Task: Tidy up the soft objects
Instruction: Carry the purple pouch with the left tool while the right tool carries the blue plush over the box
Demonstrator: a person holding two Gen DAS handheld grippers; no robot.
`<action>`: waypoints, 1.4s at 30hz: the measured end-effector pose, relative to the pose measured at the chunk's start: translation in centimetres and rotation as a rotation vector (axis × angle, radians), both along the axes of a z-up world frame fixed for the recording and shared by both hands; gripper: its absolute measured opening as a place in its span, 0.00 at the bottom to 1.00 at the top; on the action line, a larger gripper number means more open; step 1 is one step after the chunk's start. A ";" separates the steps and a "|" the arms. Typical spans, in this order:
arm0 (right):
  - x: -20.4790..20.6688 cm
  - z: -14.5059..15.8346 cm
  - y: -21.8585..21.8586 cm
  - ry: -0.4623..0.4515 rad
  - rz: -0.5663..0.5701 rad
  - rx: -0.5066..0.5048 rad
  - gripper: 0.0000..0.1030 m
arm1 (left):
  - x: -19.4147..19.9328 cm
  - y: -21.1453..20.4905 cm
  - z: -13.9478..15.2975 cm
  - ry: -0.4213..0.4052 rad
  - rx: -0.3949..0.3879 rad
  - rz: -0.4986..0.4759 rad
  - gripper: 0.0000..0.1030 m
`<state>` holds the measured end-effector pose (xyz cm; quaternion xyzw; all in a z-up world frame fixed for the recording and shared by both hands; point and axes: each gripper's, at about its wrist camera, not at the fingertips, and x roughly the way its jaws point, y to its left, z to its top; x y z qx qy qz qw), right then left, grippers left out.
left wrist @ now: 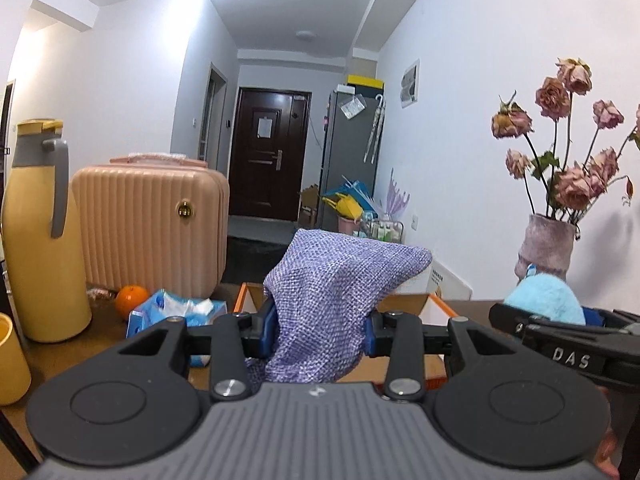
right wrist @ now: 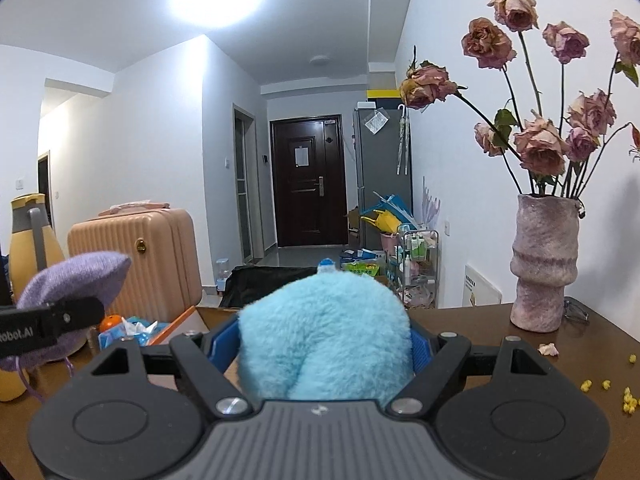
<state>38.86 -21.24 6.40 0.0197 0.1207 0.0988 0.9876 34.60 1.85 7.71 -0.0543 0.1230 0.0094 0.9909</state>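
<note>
My left gripper [left wrist: 320, 330] is shut on a purple woven cloth pouch [left wrist: 336, 292], which stands up between the blue pads and droops to the right. In the right wrist view that pouch [right wrist: 68, 280] shows at the left edge with its drawstring hanging. My right gripper [right wrist: 324, 346] is shut on a fluffy light-blue plush toy [right wrist: 324, 332] that fills the gap between its pads. The plush [left wrist: 546, 298] also peeks up at the right of the left wrist view. Both are held above an orange-edged cardboard box [left wrist: 438, 306] on the brown table [right wrist: 472, 320].
A yellow jug [left wrist: 40, 236], a pink ribbed case [left wrist: 148, 220], an orange [left wrist: 131, 299] and a blue tissue pack [left wrist: 176, 310] stand at the left. A pink vase of dried roses [right wrist: 544, 264] stands at the right, with petals and yellow bits [right wrist: 608, 388] scattered near it.
</note>
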 end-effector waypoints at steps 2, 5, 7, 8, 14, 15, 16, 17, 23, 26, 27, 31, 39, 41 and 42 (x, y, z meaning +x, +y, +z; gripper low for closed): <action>0.8 0.1 0.0 0.006 0.000 0.002 0.78 | 0.6 -0.1 0.4 -0.015 0.000 0.007 0.38; 2.0 0.3 0.0 0.017 0.002 0.002 0.78 | 1.6 -0.3 0.6 -0.023 0.006 0.013 0.38; 2.8 0.4 0.0 0.023 0.002 -0.001 0.78 | 2.4 -0.3 0.7 -0.021 0.005 0.020 0.38; 3.1 0.4 0.1 0.026 0.001 -0.003 0.78 | 2.8 -0.3 0.8 -0.017 0.002 0.021 0.38; 5.9 0.5 -0.1 0.060 -0.008 -0.015 0.78 | 5.2 -0.1 0.5 -0.004 -0.004 0.021 0.38; 6.3 0.5 -0.1 0.065 -0.008 -0.017 0.78 | 5.7 -0.2 0.3 0.003 -0.006 0.019 0.38; 6.7 0.5 -0.1 0.069 -0.008 -0.020 0.78 | 6.2 -0.2 0.1 0.011 -0.005 0.017 0.38; 7.1 0.5 0.0 0.074 -0.007 -0.024 0.78 | 6.6 -0.3 -0.1 0.017 -0.002 0.015 0.38; 9.6 0.0 0.4 0.107 0.002 -0.061 0.78 | 9.1 -0.3 -1.0 0.053 0.013 0.004 0.38; 10.9 -0.4 0.7 0.131 0.006 -0.085 0.78 | 10.3 -0.1 -1.5 0.072 0.019 0.008 0.38; 11.3 -0.6 0.9 0.139 0.009 -0.095 0.78 | 10.7 0.0 -1.6 0.076 0.021 0.009 0.38; 12.7 -1.2 1.5 0.166 0.024 -0.125 0.78 | 12.1 0.4 -2.0 0.095 0.026 0.014 0.38; 14.5 -2.6 2.8 0.222 0.059 -0.174 0.78 | 13.9 1.0 -2.7 0.120 0.032 0.015 0.38; 14.8 -3.1 3.1 0.237 0.064 -0.188 0.78 | 14.3 1.1 -2.8 0.127 0.033 0.017 0.38; 14.9 -3.3 3.3 0.244 0.066 -0.193 0.78 | 14.5 1.2 -2.9 0.134 0.033 0.019 0.38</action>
